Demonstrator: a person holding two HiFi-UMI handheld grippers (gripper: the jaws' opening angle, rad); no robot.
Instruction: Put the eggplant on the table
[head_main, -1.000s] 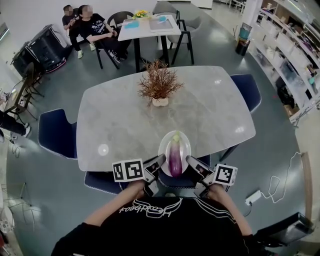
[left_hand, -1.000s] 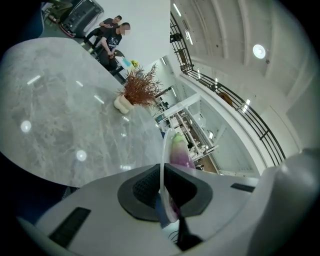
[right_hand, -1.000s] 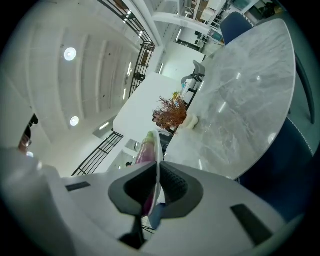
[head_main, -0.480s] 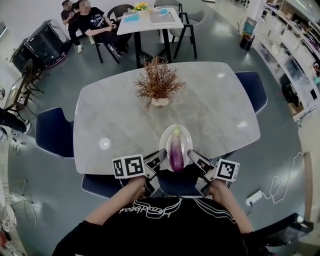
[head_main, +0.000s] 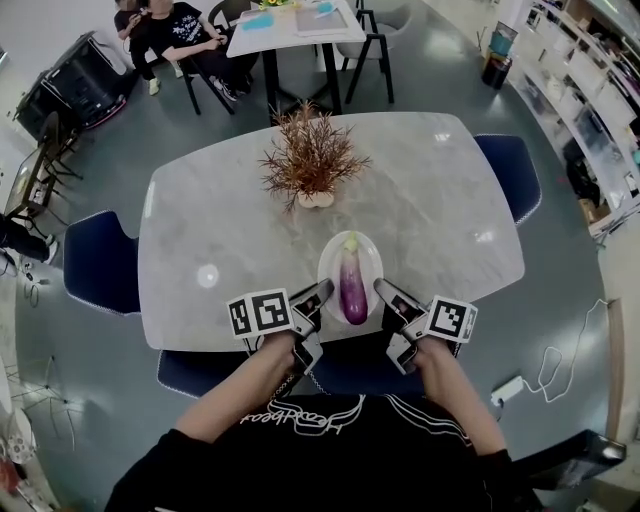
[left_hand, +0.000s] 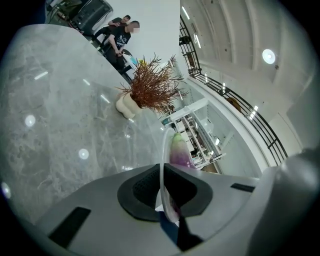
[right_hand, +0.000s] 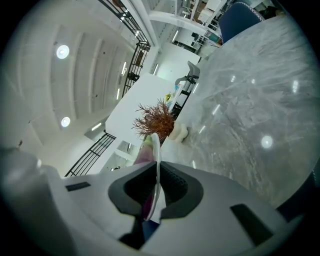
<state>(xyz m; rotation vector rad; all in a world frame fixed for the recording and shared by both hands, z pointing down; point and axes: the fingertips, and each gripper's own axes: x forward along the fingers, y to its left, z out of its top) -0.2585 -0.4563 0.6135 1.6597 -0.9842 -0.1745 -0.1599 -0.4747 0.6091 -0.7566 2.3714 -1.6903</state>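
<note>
Eggplant (head_main: 351, 280) lies lengthwise on a white plate (head_main: 372, 252) over the near edge of the marble bench (head_main: 220, 230) (whether the plate touches it, I cannot tell). My left tongs (head_main: 322, 293) pinch the plate's left rim and my right tongs (head_main: 385, 290) its right rim, both narrow.

Left hand-held gripper (head_main: 317, 297), right hand-held gripper (head_main: 389, 294), jaws clamped on plate (head_main: 328, 268)
</note>
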